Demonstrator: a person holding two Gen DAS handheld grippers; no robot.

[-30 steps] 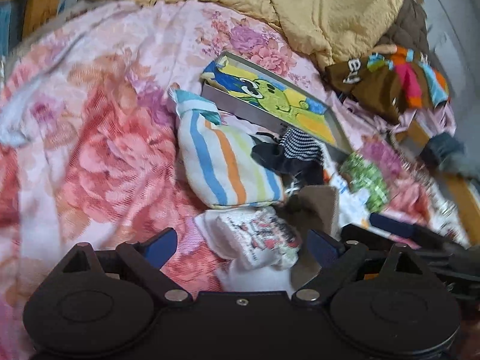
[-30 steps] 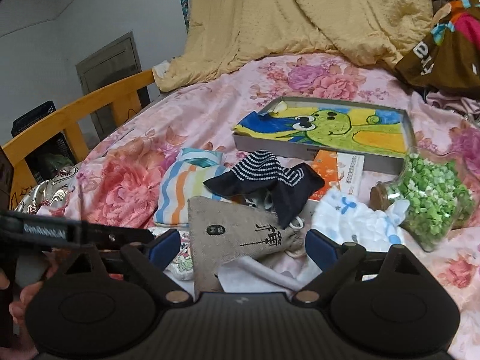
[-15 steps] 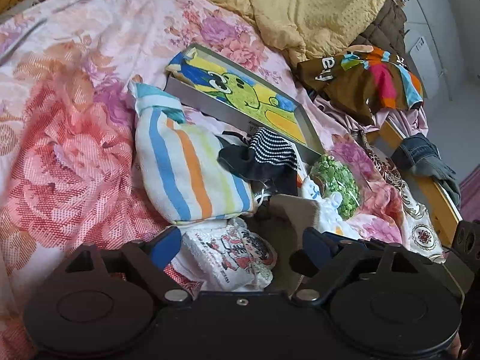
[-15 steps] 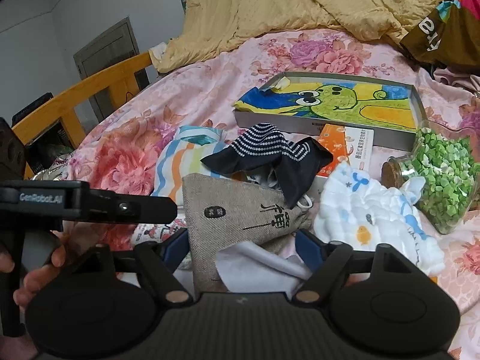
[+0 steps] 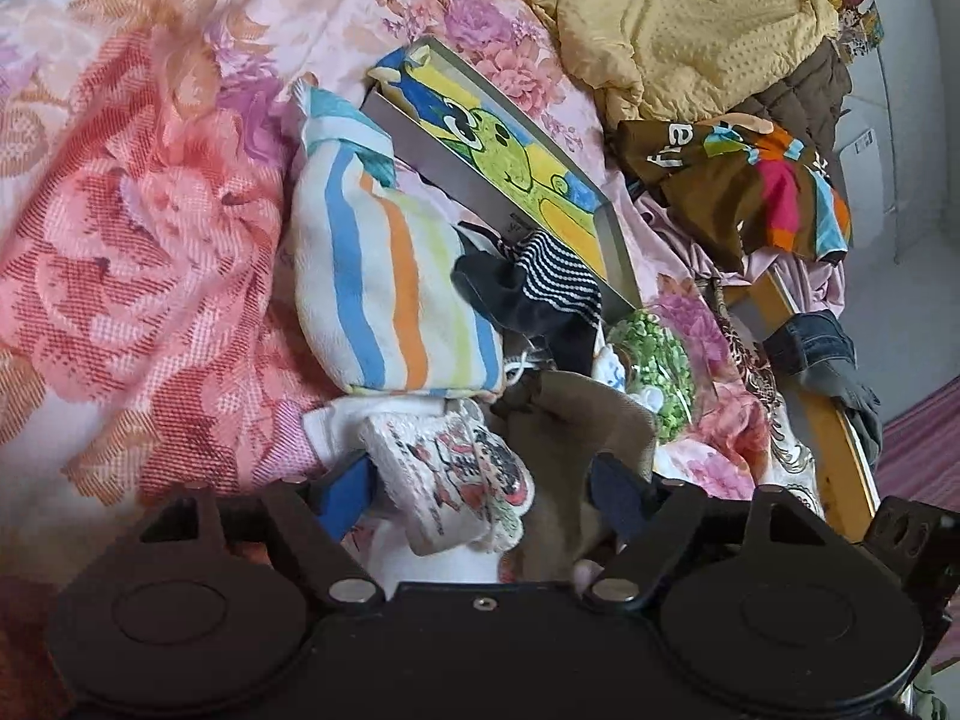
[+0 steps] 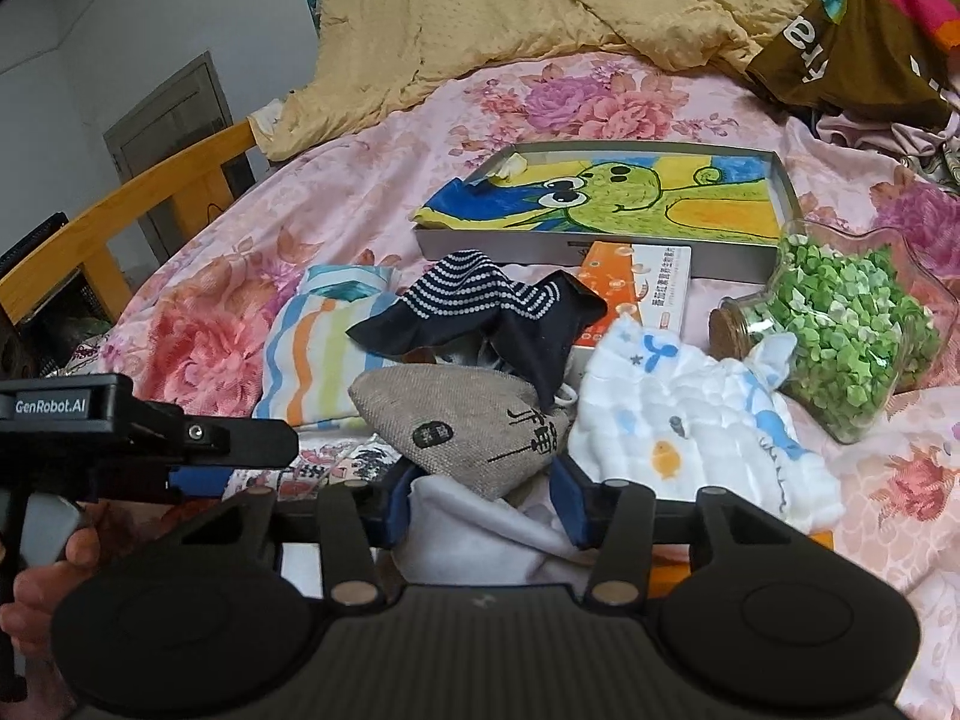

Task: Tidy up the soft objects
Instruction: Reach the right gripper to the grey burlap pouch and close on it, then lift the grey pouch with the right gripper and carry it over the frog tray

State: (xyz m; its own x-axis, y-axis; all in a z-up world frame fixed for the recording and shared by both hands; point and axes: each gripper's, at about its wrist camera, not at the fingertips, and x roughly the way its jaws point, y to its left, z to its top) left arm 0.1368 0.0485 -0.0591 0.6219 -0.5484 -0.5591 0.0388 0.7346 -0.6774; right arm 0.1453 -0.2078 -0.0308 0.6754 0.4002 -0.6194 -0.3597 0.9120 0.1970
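Soft items lie heaped on a floral bedspread [image 5: 150, 210]. My left gripper [image 5: 480, 489] is open and closing, with a white cloth printed in red and black [image 5: 456, 474] and the edge of a grey burlap pouch [image 5: 576, 414] between its blue pads. My right gripper [image 6: 485, 501] is also closing. The burlap pouch's [image 6: 468, 414] lower tip and a plain white cloth [image 6: 480, 525] sit between its pads, which stand close against the white cloth. Behind these lie a striped pouch [image 6: 318, 354], a navy sock [image 6: 480, 306] and a white baby cloth [image 6: 690, 420].
A glass jar of green paper stars [image 6: 852, 330] stands at the right. Behind the pile are an orange box [image 6: 636, 276] and a grey tray [image 6: 774, 264] holding a cartoon drawing. A yellow blanket [image 6: 540, 18] and a brown garment [image 5: 750, 180] lie further back. A wooden bed rail [image 6: 120, 204] runs along the left.
Both grippers' jaws have narrowed, the right one much more. The left gripper has sunk and rolled, and the printed cloth now lies deeper between its pads. The pouch's tip now sits between the right pads.
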